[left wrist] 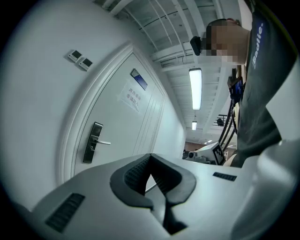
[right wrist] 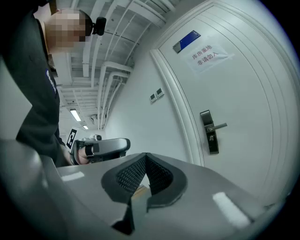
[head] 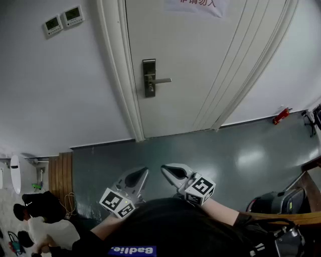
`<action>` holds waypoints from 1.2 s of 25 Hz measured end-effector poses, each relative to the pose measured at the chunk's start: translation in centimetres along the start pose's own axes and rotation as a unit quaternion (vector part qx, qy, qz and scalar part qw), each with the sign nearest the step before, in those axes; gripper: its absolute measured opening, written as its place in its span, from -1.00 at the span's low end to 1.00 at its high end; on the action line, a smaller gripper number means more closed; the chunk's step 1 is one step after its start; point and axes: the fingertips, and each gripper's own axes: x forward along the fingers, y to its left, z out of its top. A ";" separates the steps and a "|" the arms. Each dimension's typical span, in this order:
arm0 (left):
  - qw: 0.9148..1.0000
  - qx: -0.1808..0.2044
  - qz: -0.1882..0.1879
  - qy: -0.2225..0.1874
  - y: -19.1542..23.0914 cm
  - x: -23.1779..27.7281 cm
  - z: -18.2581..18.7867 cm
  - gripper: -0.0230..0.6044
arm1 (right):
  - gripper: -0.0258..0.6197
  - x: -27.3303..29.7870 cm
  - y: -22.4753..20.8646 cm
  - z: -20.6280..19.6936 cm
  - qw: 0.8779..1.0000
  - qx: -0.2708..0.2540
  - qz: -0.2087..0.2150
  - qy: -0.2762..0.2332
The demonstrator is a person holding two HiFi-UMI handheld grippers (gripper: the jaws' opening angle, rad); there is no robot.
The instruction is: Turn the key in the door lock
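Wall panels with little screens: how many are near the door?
2. Both hang side by side on the wall left of the door: the outer panel and the inner panel, nearer the frame. None seems hidden.

Bare grey floor [head: 200, 155] stretches open up to the door [head: 200, 60]. The lock plate [head: 149, 78] stands exposed (1 lever [head: 161, 80] juts right).

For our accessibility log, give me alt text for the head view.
A closed white door with a metal lever handle stands across a grey floor. Low in frame, the left tool and right tool sit side by side, shut and empty, well short of the door.
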 end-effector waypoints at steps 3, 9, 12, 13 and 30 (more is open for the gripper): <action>1.000 0.000 0.000 0.003 -0.3 0.1 -0.2 -0.95 | -0.92 -0.3 -0.3 -0.5 1.000 -0.006 -0.002 0.003; 1.000 0.002 0.003 0.003 -0.6 0.6 -0.2 -0.95 | -0.92 -0.6 -0.8 -0.3 1.000 -0.004 0.000 0.001; 1.000 -0.001 0.005 0.002 -0.7 0.8 -0.2 -0.95 | -0.92 -0.9 -1.4 -0.1 1.000 -0.015 0.000 -0.014; 1.000 -0.002 0.005 0.002 -0.8 0.9 -0.2 -0.95 | -0.92 -1.0 -1.5 0.0 1.000 -0.013 -0.002 -0.015; 0.998 0.024 0.063 -0.012 4.1 4.4 0.8 -0.95 | -0.87 1.0 -11.3 0.8 0.999 0.041 -0.010 -0.014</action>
